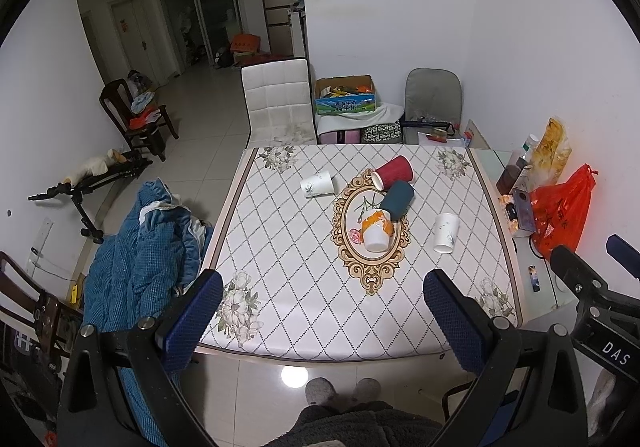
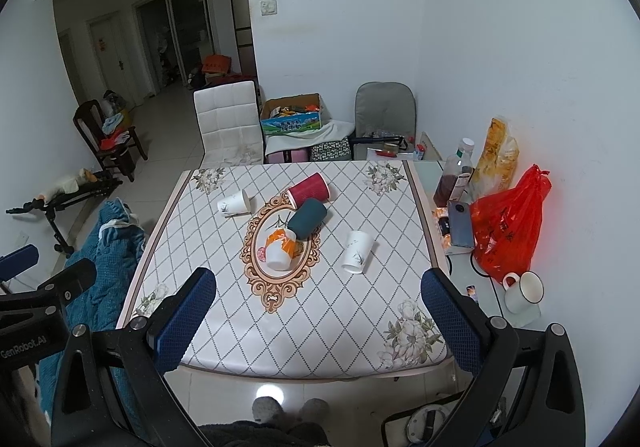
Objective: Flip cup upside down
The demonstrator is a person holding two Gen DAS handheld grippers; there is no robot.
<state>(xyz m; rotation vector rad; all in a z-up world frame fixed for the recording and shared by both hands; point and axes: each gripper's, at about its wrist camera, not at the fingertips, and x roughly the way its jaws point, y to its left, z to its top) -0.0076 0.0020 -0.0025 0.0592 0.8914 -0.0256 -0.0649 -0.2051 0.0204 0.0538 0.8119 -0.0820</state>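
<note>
Several paper cups lie on their sides on the patterned table [image 1: 280,287] [image 2: 224,311]: a red cup [image 1: 394,171] [image 2: 310,189], a dark teal cup [image 1: 397,199] [image 2: 308,223], an orange-and-white cup [image 1: 376,231] [image 2: 280,249], a white cup at the left [image 1: 318,184] [image 2: 235,203] and a white cup at the right [image 1: 446,233] [image 2: 358,251]. My left gripper [image 1: 322,299] is open and empty above the table's near edge. My right gripper [image 2: 318,297] is open and empty, also short of the cups.
A red plastic bag [image 2: 508,223], a bottle [image 2: 454,175], a phone [image 2: 460,225] and a white mug [image 2: 522,291] crowd the glass strip at the table's right. A blue blanket [image 1: 136,263] hangs at the left. A white chair [image 1: 278,103] stands behind the table.
</note>
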